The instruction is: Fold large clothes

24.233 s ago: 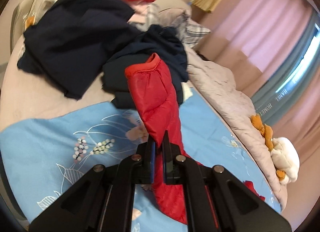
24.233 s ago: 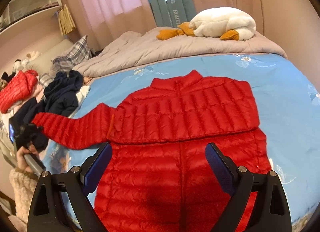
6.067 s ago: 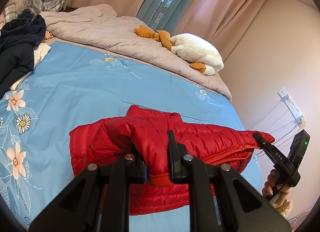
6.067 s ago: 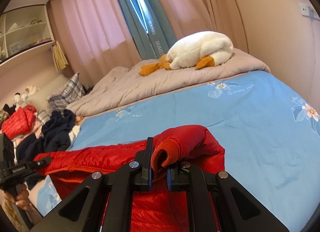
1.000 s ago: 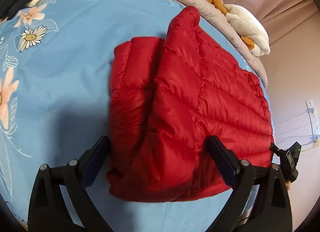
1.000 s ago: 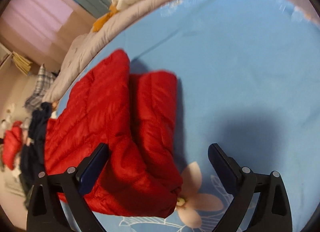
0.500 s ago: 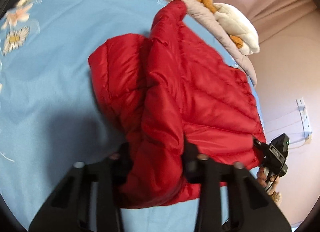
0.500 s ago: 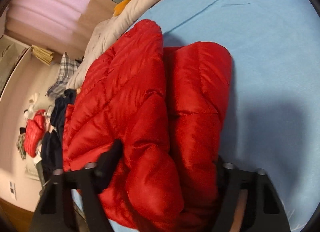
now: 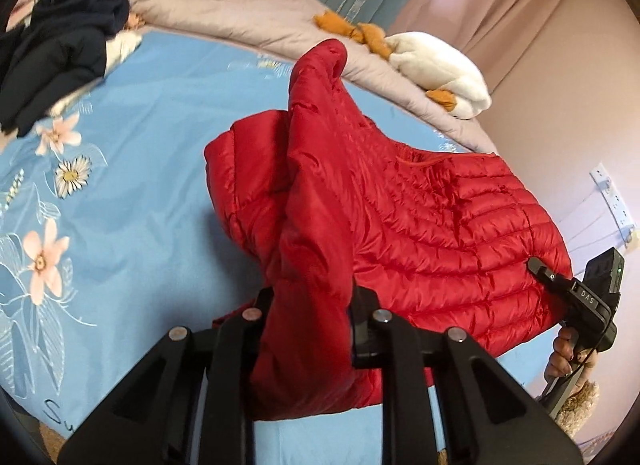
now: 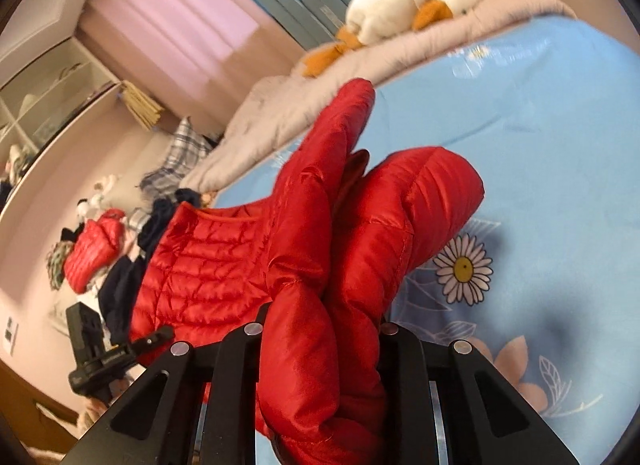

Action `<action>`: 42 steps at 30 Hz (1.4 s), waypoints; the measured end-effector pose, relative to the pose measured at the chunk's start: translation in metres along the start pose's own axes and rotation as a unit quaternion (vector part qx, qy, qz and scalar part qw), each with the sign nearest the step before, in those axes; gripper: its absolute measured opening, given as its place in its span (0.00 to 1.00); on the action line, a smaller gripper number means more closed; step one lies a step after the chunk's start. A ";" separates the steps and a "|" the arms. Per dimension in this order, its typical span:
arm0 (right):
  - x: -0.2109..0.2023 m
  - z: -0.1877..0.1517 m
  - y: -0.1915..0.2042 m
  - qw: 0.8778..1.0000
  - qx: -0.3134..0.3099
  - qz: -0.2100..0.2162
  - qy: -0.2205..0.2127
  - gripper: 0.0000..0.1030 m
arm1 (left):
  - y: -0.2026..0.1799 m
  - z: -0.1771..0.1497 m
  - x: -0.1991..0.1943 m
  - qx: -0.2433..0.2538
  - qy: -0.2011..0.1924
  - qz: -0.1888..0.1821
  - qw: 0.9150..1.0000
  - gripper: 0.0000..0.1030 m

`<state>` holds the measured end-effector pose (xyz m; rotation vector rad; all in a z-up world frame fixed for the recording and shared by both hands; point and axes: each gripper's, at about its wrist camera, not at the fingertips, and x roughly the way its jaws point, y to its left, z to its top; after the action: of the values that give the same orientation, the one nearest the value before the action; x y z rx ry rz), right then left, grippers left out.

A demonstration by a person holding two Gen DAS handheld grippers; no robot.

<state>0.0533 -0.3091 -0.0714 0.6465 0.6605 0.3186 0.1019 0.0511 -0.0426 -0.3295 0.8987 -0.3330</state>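
Left hand-held gripper (image 9: 310,315): jaws narrow and closing, a thick bunch of the red down jacket (image 9: 400,225) clamped between them. Right hand-held gripper (image 10: 322,325): same state — jaws closing, pinching a puffy fold at the jacket's other end. In the left wrist view the right unit also appears at the jacket's far edge, gripped by a hand (image 9: 564,353); in the right wrist view the left unit shows low at the left.

Counts:
- hand-held grippers: two, both grasping the jacket
- red jackets in the grip: one
- second red quilted garment (image 10: 94,251): one, on the clutter beyond the dark clothes
- dark navy clothes (image 9: 52,61): one heap at the bed's far left edge
- plush duck (image 9: 436,69): one, white with orange feet and bill, lying on the grey quilt (image 9: 224,9)

Jacket condition — folded into a compact bundle, shiny red, horizontal quilting lines across the broad panel. It hangs between the two grippers above the blue floral bedsheet (image 9: 132,185), sagging in the middle; whether its underside touches the sheet cannot be told. One quilted flap stands up at the far side, pointing toward the quilt. A rounded folded part bulges beside that flap.
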 end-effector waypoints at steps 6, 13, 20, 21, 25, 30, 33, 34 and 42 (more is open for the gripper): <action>-0.011 -0.005 0.002 1.000 -0.014 0.003 -0.020 0.23 | -0.004 -0.011 -0.020 0.009 -0.019 -0.006 1.000 0.19; -0.015 -0.008 0.001 0.999 -0.019 0.003 -0.026 0.23 | -0.004 -0.010 -0.028 0.014 -0.028 -0.011 0.999 0.19; -0.020 -0.005 0.005 0.999 -0.039 0.003 -0.038 0.23 | -0.005 -0.003 -0.035 0.021 -0.045 -0.013 0.999 0.19; -0.019 -0.004 0.006 0.998 -0.044 0.004 -0.038 0.23 | -0.004 -0.002 -0.036 0.022 -0.047 -0.013 0.999 0.19; -0.015 0.002 0.011 0.998 -0.055 0.002 -0.041 0.23 | -0.003 0.007 -0.035 0.024 -0.057 -0.015 0.998 0.19; -0.007 0.007 0.013 0.997 -0.058 0.015 -0.053 0.23 | 0.001 0.016 -0.032 0.018 -0.061 -0.015 0.998 0.19; -0.001 0.009 0.016 0.997 -0.057 0.019 -0.050 0.23 | 0.005 0.024 -0.032 0.012 -0.067 -0.017 0.998 0.19; 0.001 0.011 0.017 0.997 -0.059 0.020 -0.050 0.23 | 0.005 0.025 -0.033 0.013 -0.070 -0.017 0.997 0.19; 0.023 0.008 0.011 0.996 -0.074 0.018 -0.047 0.23 | 0.021 0.026 -0.007 0.004 -0.058 -0.004 0.998 0.19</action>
<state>0.0752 -0.2935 -0.0699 0.5282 0.5304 0.3649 0.1219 0.0764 -0.0313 -0.3413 0.7821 -0.3216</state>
